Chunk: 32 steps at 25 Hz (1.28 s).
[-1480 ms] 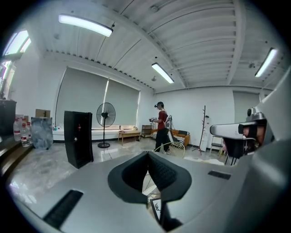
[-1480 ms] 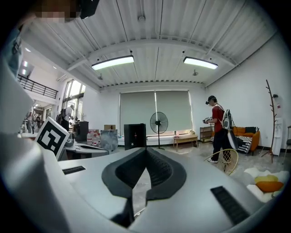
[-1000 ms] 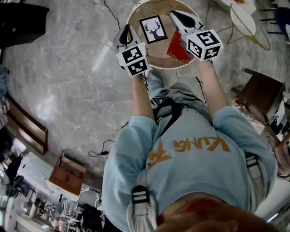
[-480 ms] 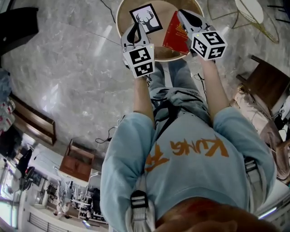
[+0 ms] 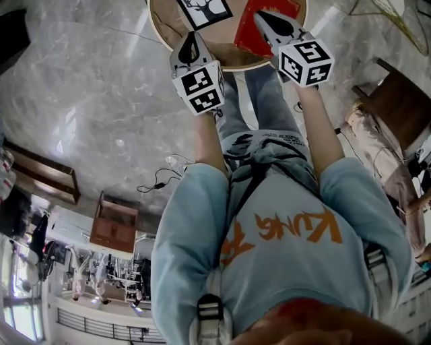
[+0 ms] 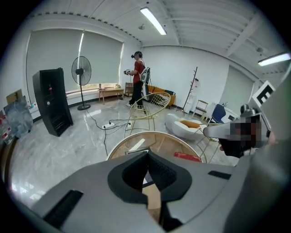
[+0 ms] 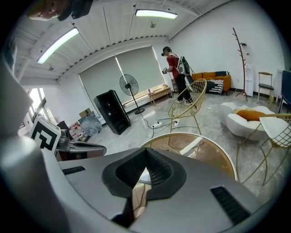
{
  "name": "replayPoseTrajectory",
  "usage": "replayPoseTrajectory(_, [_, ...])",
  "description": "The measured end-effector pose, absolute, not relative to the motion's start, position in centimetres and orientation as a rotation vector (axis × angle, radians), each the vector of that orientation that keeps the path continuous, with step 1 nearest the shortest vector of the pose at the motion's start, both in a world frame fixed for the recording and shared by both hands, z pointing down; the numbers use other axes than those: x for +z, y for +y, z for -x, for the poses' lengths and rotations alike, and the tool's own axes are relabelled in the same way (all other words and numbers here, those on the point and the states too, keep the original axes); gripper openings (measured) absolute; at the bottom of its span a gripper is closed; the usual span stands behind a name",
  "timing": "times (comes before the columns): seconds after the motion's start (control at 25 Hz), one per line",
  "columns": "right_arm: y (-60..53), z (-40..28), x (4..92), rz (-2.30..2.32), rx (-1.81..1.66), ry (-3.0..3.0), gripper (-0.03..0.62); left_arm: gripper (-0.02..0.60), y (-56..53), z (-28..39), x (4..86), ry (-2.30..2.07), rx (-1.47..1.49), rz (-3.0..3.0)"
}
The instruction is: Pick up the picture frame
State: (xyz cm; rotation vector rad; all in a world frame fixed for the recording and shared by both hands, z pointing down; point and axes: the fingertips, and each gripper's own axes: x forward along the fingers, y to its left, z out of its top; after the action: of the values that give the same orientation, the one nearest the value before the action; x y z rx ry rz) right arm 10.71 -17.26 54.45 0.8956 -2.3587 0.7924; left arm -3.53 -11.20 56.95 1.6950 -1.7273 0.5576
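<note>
Two grippers, left gripper [image 5: 190,40] and right gripper [image 5: 269,20], both closed and empty, hang above one round table [image 5: 167,21] bearing one picture frame [image 5: 205,10] and one red flat item [image 5: 248,37].

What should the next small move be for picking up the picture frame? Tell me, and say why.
Probably open the left gripper. Its jaws are shut with nothing between them, and the picture frame lies on the round table just ahead of it. The right gripper, also shut, is nearer the red item.
</note>
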Motion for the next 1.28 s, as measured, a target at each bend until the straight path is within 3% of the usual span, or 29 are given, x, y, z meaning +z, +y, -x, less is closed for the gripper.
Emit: replayPoseTrajectory(1.28, [-17.6, -7.7, 78.4, -0.703, 0.854, -2.233, -0.002, 0.017, -13.2, 6.5, 79.4, -1.644, 0.499, -1.607])
